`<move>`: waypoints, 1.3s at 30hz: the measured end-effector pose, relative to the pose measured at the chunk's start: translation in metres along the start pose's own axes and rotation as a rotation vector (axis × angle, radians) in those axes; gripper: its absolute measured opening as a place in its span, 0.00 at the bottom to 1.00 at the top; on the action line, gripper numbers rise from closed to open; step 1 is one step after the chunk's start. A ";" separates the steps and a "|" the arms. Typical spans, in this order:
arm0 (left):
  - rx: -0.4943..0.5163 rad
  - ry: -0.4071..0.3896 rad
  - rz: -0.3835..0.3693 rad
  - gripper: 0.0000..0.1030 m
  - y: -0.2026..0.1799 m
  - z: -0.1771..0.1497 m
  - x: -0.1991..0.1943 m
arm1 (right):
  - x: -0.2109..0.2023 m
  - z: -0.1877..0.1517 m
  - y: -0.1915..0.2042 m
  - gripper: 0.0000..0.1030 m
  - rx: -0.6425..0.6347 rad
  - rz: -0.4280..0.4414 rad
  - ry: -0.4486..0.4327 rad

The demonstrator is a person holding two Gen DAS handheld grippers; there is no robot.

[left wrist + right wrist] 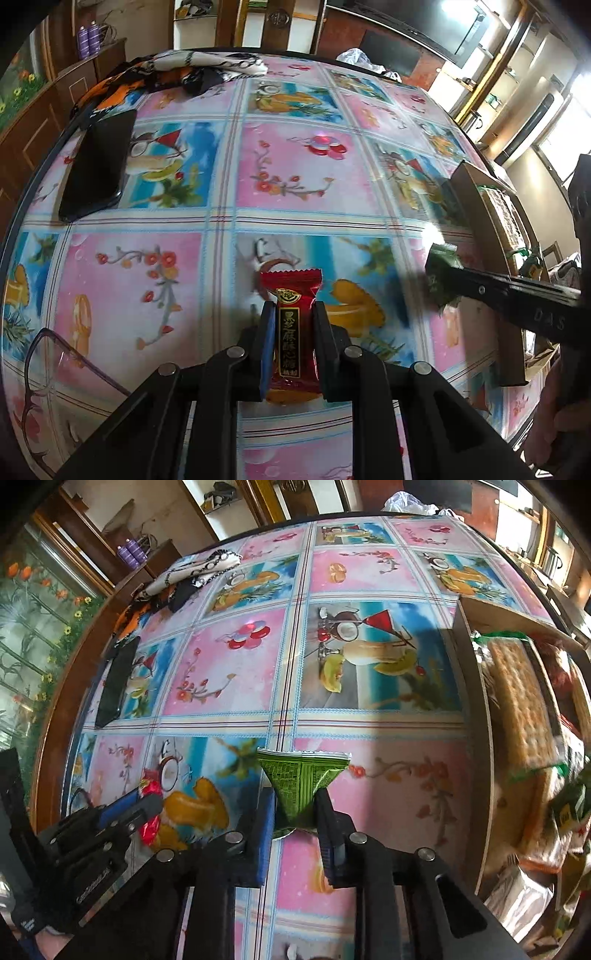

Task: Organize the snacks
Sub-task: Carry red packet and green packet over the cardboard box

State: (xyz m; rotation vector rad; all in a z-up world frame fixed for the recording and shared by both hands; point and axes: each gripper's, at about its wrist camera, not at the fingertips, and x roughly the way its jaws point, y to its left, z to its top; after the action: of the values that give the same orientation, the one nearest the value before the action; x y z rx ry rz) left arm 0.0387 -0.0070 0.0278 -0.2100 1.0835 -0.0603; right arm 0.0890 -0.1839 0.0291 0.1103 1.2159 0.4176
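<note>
We held the left gripper point(294, 325) clamped on a red foil-wrapped candy with gold lettering point(291, 332), its blue-padded jaws pressing the wrapper's two long sides, above the round table with its glossy pink-and-blue fruit-print cloth point(295, 184). Our right gripper point(295, 805) pinched a green crimped snack packet point(301, 779) at its narrow waist, so the top fanned out above the jaws. The open brown cardboard box point(476, 709) stood on the table just beside that packet, to its right, with a cracker pack and other wrapped snacks inside (their labels were too blurred to read). A black phone point(98, 166) lay flat far to the left, and thin-framed spectacles point(44, 373) sat near the table's edge.
</note>
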 end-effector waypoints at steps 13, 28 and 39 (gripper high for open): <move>0.050 -0.019 -0.016 0.17 -0.040 0.006 -0.008 | -0.027 -0.017 -0.020 0.21 0.059 0.091 -0.037; 0.222 -0.052 -0.137 0.18 -0.158 0.016 -0.022 | -0.108 -0.036 -0.100 0.21 0.195 0.076 -0.191; 0.445 -0.013 -0.232 0.18 -0.275 -0.008 0.002 | -0.144 -0.061 -0.198 0.21 0.365 -0.049 -0.238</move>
State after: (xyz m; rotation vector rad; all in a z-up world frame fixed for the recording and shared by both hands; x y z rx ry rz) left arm 0.0472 -0.2772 0.0773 0.0670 1.0026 -0.5023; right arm 0.0419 -0.4278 0.0748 0.4309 1.0458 0.1313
